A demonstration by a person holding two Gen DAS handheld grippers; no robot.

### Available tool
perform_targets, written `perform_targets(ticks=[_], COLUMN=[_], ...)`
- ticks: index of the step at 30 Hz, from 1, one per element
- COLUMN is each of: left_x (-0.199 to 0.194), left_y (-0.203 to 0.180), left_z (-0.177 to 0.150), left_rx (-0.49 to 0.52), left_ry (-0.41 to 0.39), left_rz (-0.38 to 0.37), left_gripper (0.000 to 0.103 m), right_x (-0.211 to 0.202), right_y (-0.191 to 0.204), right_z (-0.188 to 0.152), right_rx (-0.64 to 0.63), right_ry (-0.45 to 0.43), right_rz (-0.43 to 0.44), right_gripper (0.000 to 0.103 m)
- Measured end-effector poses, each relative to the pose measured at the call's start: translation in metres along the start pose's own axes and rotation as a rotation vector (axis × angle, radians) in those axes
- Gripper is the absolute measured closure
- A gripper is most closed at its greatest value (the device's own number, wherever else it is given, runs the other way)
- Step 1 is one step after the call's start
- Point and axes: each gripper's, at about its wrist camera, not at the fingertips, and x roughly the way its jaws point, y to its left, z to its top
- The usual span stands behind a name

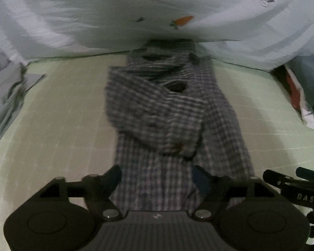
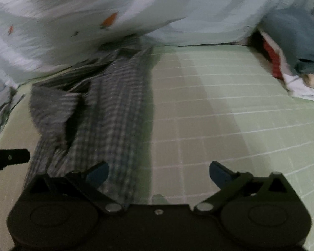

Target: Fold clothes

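The checked shirt lies as a long narrow strip on the pale green gridded sheet, running from six o'clock toward twelve, its sleeves folded across the middle and its collar end under the carrot-print quilt. The left gripper hangs released over the shirt's near hem, grasping nothing. The right gripper, also spread wide and empty, straddles the shirt's right edge, with piled clothes at two o'clock.

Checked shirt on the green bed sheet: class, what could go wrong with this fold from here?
1. The sleeve lies loosely bunched across the grey-and-white checked shirt; lifting the hem may spill it.
2. The right gripper sits open at the shirt's edge, half over the pale green gridded sheet, and might pinch sheet too.
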Motion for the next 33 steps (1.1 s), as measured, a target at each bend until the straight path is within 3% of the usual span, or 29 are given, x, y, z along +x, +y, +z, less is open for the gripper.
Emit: perform_targets(ticks=[9, 18, 30, 31, 32, 33], left_x=[0.006, 0.033, 0.050, 0.050, 0.049, 0.049], left_y=[0.050, 0.079, 0.088, 0.088, 0.088, 0.088], left_z=[-0.018, -0.011, 0.005, 0.004, 0.004, 0.003], left_rx=[-0.065, -0.100, -0.090, -0.087, -0.084, -0.082], left_ry=[0.099, 0.135, 0.162, 0.163, 0.164, 0.166], left_rz=[0.133, 0.145, 0.110, 0.106, 0.103, 0.099], left_gripper=[0.021, 0.020, 0.020, 0.020, 0.020, 0.020], right_x=[-0.010, 0.007, 0.039, 0.042, 0.043, 0.044], right_y=[0.046, 0.094, 0.130, 0.131, 0.131, 0.131], right_z=[-0.010, 0.002, 0.007, 0.006, 0.005, 0.004], right_rx=[-0.086, -0.106, -0.084, -0.078, -0.073, -0.068], right_ry=[-0.018, -0.015, 0.040, 0.048, 0.053, 0.058], right_rz=[0.081, 0.150, 0.172, 0.170, 0.172, 0.175], right_gripper=[0.000, 0.009, 0.058, 0.068, 0.086, 0.095])
